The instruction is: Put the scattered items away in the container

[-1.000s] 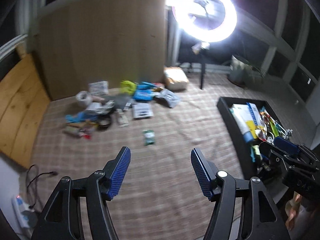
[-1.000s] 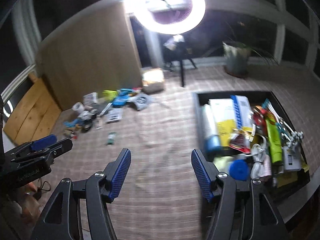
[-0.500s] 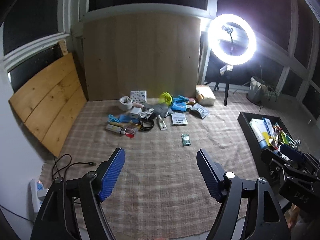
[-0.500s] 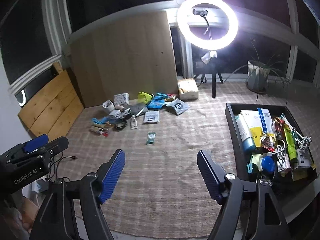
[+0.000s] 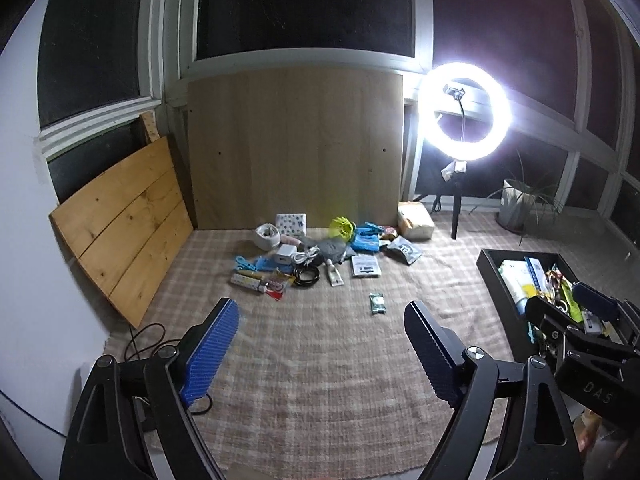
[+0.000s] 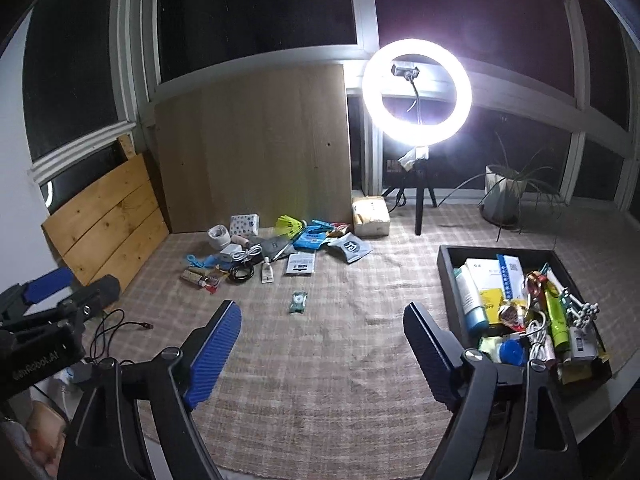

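Dark windows go all around this room, and a checked mat [image 5: 320, 360] covers the floor. At 1 o'clock in the left view a ring light [image 5: 465, 111] shines very bright. A big wood board [image 5: 294, 148] leans on the wall at 12 o'clock, and a plank panel [image 5: 124, 224] leans at 10 o'clock. A potted plant [image 6: 505, 196] sits at 2 o'clock in the right view.

The left gripper [image 5: 322, 344] is wide open and holds nothing. The right gripper [image 6: 322, 346] is wide open too, and it is empty. Both hang above the near part of the mat, well away from the mess.

The black tray [image 6: 448, 280] is at 3 o'clock in the right view. It already has lots of things in it, like a blue tube [image 6: 471, 300], a white and yellow box [image 6: 486, 280], a green bottle [image 6: 557, 316], a blue lid [image 6: 513, 351] and a white cable [image 6: 536, 332]. So part of the job looks done.

A lot is left, though. A pile of items [image 5: 316, 248] lies at 12 o'clock, near the foot of the wood board. I can see a yellow shuttlecock [image 5: 342, 227], a dotted box [image 5: 291, 223], a roll of tape [image 5: 267, 236], a white charger [image 5: 286, 255], a black cable ring [image 5: 307, 277] and some packets. One small green packet [image 5: 377, 303] lies alone on the mat, between the pile and the grippers. It is the closest one, so I think it may be the easy one to grab next. I would guess the job is about half done.
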The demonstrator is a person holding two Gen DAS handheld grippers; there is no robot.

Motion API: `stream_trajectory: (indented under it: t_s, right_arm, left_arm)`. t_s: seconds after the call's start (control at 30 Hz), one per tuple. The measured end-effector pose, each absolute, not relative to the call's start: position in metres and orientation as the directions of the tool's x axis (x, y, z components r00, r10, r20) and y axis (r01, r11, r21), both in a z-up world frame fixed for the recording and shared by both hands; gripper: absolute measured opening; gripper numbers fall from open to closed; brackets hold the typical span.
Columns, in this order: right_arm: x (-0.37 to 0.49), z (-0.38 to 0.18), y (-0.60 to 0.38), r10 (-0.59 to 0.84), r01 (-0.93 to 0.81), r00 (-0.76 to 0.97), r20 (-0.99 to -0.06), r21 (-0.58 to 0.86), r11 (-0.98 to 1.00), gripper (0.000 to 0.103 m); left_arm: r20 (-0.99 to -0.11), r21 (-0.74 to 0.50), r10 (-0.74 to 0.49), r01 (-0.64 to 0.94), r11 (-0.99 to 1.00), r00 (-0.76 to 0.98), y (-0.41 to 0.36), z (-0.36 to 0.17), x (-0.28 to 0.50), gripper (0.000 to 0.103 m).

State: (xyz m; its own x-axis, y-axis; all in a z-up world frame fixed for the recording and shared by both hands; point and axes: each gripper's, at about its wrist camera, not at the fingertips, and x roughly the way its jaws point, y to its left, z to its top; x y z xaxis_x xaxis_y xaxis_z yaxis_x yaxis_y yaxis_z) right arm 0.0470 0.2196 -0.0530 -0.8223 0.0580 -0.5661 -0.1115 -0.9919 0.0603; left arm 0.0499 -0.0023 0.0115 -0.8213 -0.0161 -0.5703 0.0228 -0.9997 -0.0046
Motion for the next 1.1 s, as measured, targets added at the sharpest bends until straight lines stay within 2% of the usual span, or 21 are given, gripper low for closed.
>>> stream_trajectory:
  t_s: [0.2,1.1]
  right_arm:
    - [0.048,-0.048,0.226,0.073,-0.126,-0.834,-0.546,0.06,-0.99,0.085]
    - [0.044,-0.057,0.223,0.075,-0.117,-0.814,-0.576,0.036,-0.992,0.085]
  left_arm:
    - [-0.552,0.005,-0.042,0.048,-0.999,-0.833,-0.003,0.017,0.054,0.091]
    - [-0.582,0.001,-0.042,0.051,-0.999,-0.812,-0.005,0.005,0.052,0.094]
